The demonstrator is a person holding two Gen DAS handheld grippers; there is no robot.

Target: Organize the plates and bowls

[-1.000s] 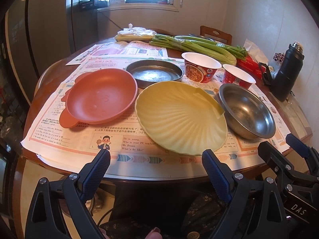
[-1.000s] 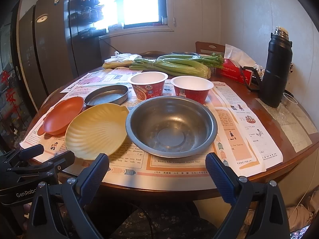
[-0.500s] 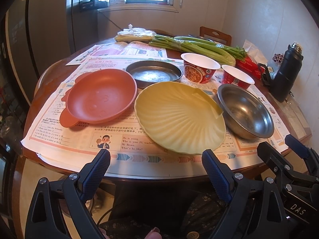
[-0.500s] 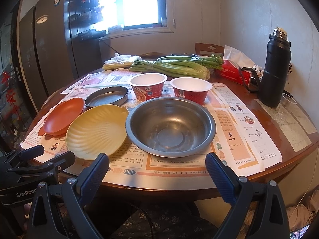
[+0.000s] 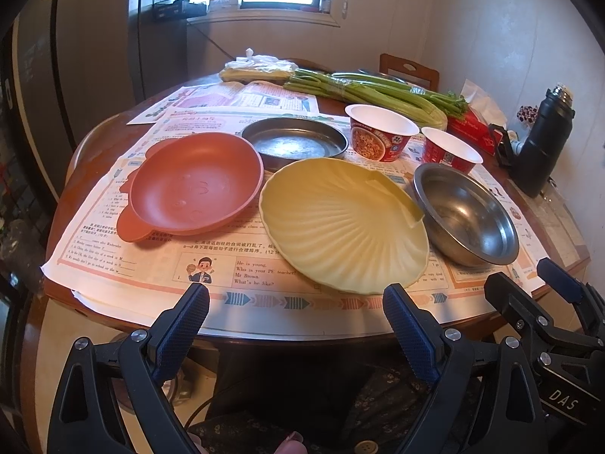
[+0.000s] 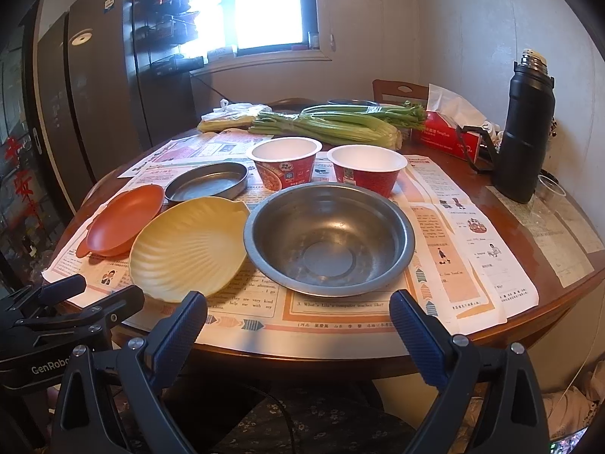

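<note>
Yellow shell plate (image 5: 342, 223) beside steel bowl (image 5: 466, 215)

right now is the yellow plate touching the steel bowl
Cannot tell. In the right wrist view the yellow plate rim meets the steel bowl rim with no gap showing, but it may only overlap. The left wrist view shows the same.

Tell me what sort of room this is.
Most likely a home kitchen or dining corner. A round wooden table holds plates, bowls and a bunch of celery, a tall dark fridge stands by the window, and a wooden chair sits behind the table.
</note>
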